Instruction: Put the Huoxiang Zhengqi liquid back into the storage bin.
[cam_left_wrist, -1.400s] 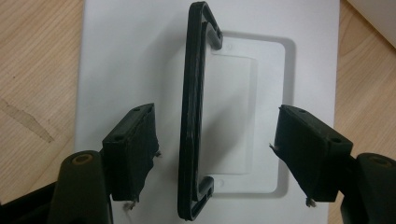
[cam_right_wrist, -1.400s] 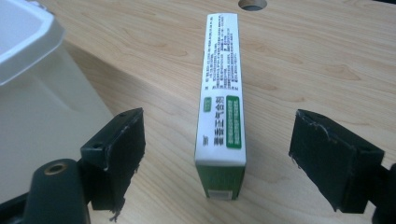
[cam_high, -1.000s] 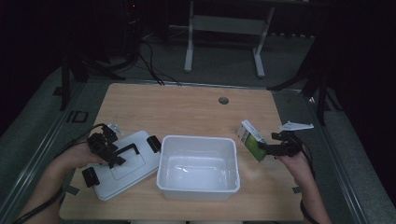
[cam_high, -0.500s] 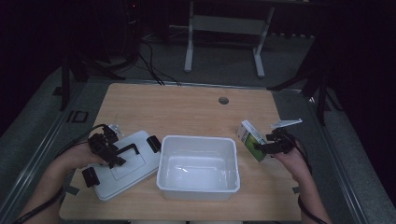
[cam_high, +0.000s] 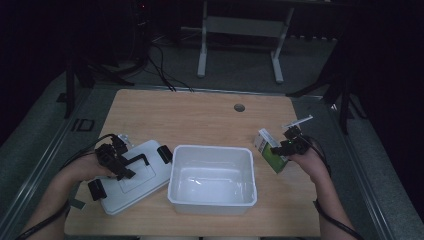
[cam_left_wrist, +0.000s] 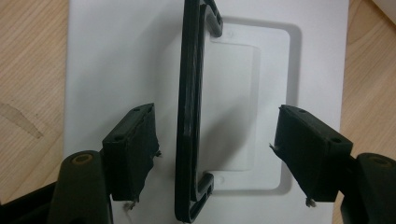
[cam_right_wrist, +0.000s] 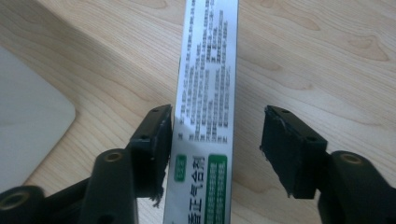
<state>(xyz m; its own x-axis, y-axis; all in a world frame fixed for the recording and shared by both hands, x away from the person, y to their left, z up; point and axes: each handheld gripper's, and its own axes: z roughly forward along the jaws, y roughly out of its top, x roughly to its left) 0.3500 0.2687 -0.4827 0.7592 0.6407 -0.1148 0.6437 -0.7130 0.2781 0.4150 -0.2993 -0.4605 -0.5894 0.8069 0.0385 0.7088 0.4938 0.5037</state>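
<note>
I have the right gripper (cam_high: 284, 148) down over the green-and-white carton (cam_high: 270, 153), which lies on the wooden table (cam_high: 200, 115) at about 3 o'clock from the white bin (cam_high: 212, 179), just beside its right wall but apart from it. Since a second ago the hand has slid in toward the carton and the jaws have just been closing. In the right gripper view the carton (cam_right_wrist: 205, 107) sits between the pads: the left pad (cam_right_wrist: 152, 140) is touching or nearly touching its edge, the right pad (cam_right_wrist: 287, 144) is clear of it with bare wood showing between. So: jaws narrowed around the carton, not yet clamped.

Left gripper (cam_high: 116, 159) has not moved. It hangs over the white lid (cam_high: 145, 175) at 9 o'clock from the bin, jaws apart and straddling the black handle (cam_left_wrist: 191, 112), neither pad on it.

My reading: the grasp on the carton is half made. The gripper sits off-centre, so the closing pads may nudge the carton sideways before they bite. Bin is empty and ready.
</note>
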